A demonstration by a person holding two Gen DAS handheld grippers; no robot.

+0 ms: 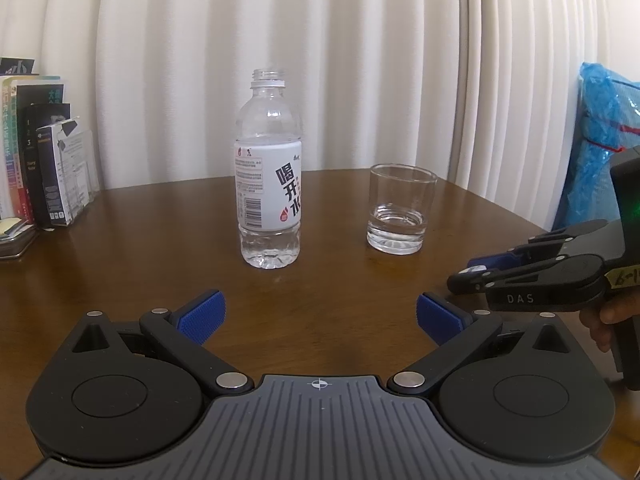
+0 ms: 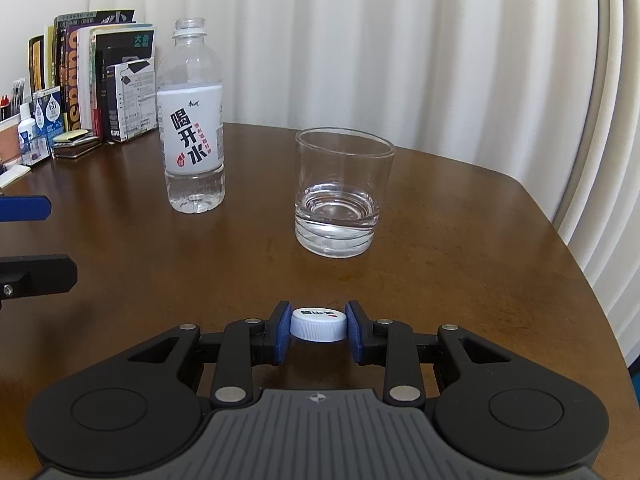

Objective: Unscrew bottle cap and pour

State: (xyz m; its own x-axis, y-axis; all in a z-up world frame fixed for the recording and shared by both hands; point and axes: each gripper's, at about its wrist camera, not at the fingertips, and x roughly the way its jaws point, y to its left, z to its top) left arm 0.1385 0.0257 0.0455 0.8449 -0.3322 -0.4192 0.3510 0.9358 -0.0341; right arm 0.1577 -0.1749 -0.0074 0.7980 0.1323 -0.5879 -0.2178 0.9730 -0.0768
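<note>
A clear plastic bottle (image 1: pixel 270 184) with a white label stands upright and uncapped on the brown table (image 1: pixel 140 280); a little water sits in its base. It also shows in the right wrist view (image 2: pixel 194 120). A short glass (image 1: pixel 400 210) with a little water stands to its right, also in the right wrist view (image 2: pixel 342 192). My left gripper (image 1: pixel 320 316) is open and empty, in front of the bottle and apart from it. My right gripper (image 2: pixel 318 330) is shut on the white bottle cap (image 2: pixel 319 323), low over the table in front of the glass; it also shows in the left wrist view (image 1: pixel 476 272).
Books and boxes (image 1: pixel 36 160) stand at the table's back left, with small items beside them (image 2: pixel 36 128). A blue plastic bag (image 1: pixel 604 140) sits at the right. White curtains (image 1: pixel 320 60) hang behind. The table's right edge (image 2: pixel 560 240) curves near the glass.
</note>
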